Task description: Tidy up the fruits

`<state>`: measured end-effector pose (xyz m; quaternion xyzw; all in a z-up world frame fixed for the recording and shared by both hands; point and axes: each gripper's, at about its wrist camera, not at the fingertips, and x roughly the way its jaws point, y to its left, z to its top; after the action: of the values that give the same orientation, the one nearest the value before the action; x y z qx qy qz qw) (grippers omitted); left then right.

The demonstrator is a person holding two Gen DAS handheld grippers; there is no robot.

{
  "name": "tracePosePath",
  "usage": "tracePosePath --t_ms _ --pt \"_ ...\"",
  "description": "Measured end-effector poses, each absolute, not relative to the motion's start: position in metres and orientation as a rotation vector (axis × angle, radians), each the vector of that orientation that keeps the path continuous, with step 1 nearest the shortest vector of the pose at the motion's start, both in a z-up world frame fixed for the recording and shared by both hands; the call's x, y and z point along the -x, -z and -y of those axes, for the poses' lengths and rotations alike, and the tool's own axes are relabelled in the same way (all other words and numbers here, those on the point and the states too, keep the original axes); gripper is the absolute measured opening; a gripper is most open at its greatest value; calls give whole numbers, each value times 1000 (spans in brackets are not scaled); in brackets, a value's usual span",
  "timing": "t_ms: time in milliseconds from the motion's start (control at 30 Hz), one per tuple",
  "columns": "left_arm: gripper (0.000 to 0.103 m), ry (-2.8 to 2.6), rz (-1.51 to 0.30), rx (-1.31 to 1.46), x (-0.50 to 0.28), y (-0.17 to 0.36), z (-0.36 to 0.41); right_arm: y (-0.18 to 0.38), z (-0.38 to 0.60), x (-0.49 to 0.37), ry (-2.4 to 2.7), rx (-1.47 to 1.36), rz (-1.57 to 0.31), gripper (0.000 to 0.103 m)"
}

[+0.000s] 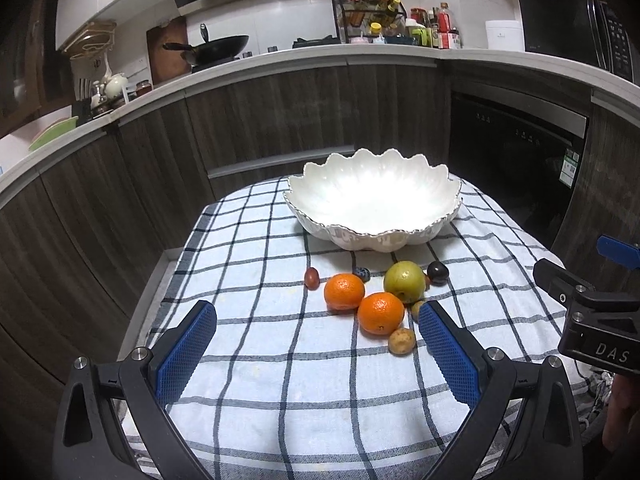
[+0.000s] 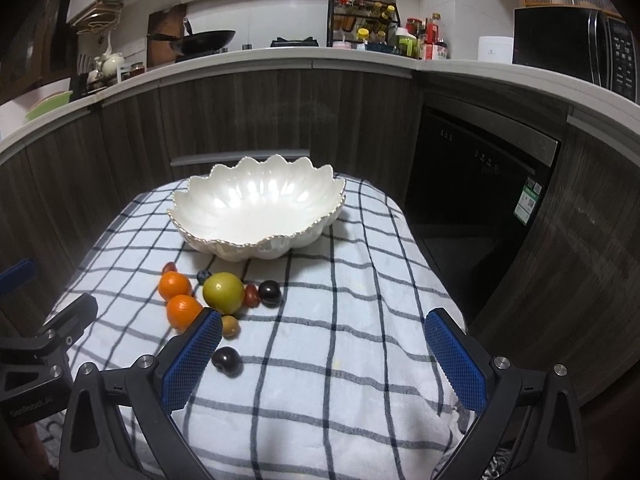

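An empty white scalloped bowl (image 1: pixel 372 204) (image 2: pixel 260 212) stands at the far side of a checked cloth (image 1: pixel 280 360) (image 2: pixel 340 340). In front of it lie two oranges (image 1: pixel 344 291) (image 1: pixel 380 313) (image 2: pixel 174 285), a green apple (image 1: pixel 404 281) (image 2: pixel 223 291), dark plums (image 1: pixel 437 272) (image 2: pixel 269 292) (image 2: pixel 227 361), small red fruits (image 1: pixel 311 278) (image 2: pixel 251 294), a blueberry (image 2: pixel 204 276) and small yellowish fruits (image 1: pixel 401 341) (image 2: pixel 230 325). My left gripper (image 1: pixel 316 312) is open and empty, just short of the fruits. My right gripper (image 2: pixel 324 320) is open and empty, right of the fruits.
Dark wood cabinets and a curved white counter (image 1: pixel 280 64) stand behind the table, with a wok (image 1: pixel 218 48), bottles and a microwave (image 2: pixel 572 46) on top. A black built-in appliance (image 2: pixel 480 200) is at the right. The cloth's edges drop off left and right.
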<state>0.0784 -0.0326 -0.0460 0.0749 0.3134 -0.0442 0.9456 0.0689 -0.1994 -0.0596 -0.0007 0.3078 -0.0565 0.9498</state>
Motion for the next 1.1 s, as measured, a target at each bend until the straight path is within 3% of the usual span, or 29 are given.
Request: tracePosePath --t_ms 633,1100 --pt "102 147 -698 -140 -111 74 47 77 206 -86 136 25 -648 102" --pt "85 189 -789 -170 -144 109 69 104 219 -107 144 -4 -717 102"
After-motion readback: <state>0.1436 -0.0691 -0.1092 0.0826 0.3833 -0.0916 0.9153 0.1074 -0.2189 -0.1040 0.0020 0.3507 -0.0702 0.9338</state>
